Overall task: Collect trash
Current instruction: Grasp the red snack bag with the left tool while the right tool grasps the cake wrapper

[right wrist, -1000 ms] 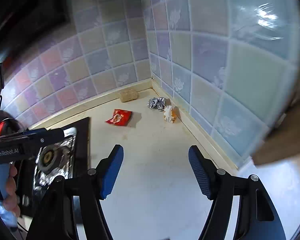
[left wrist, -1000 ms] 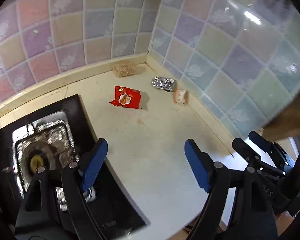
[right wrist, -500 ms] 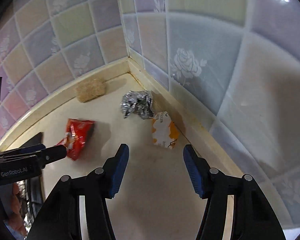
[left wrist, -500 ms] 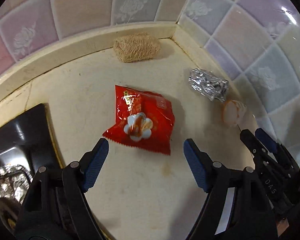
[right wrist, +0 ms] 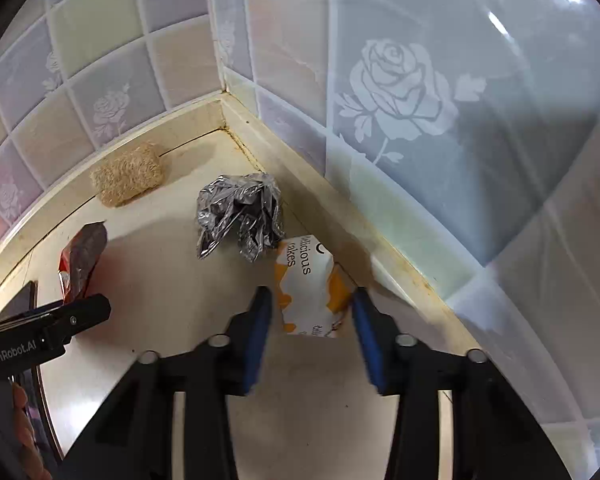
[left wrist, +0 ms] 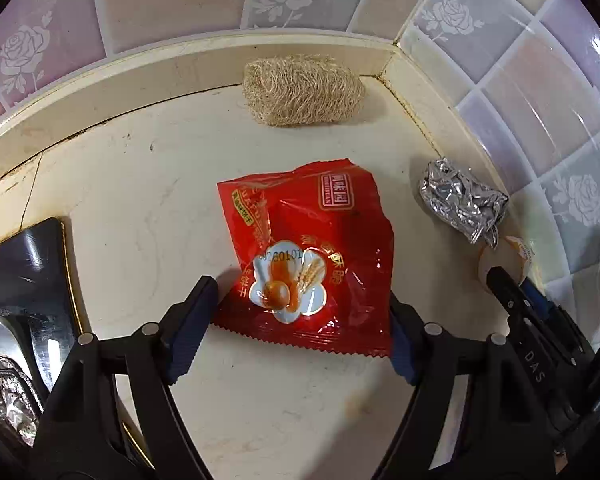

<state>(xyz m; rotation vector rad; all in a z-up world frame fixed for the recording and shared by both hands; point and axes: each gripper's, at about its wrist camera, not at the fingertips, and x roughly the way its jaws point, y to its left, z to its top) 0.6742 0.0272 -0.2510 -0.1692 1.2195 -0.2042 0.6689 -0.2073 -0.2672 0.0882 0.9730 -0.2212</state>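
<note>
A red snack packet (left wrist: 304, 264) lies flat on the cream counter. My left gripper (left wrist: 296, 316) is low over its near end and open, one finger on each side of it. A white-and-orange cake wrapper (right wrist: 308, 292) lies by the right wall's ledge. My right gripper (right wrist: 310, 312) straddles it and its jaws are closing, the blue pads (right wrist: 260, 320) right beside the wrapper's edges with no squeeze visible. A crumpled foil wad (right wrist: 240, 216) sits just behind the wrapper, and in the left wrist view the foil wad (left wrist: 460, 204) lies right of the packet.
A tan loofah scrubber (left wrist: 300, 92) rests against the back ledge in the corner. The black stove top (left wrist: 20, 272) with a foil-lined burner borders the counter on the left. Tiled walls close in behind and on the right.
Both grippers have come down and forward into the corner. The left one now straddles the red packet. The right one has reached the cake wrapper and its jaws have narrowed around it.
</note>
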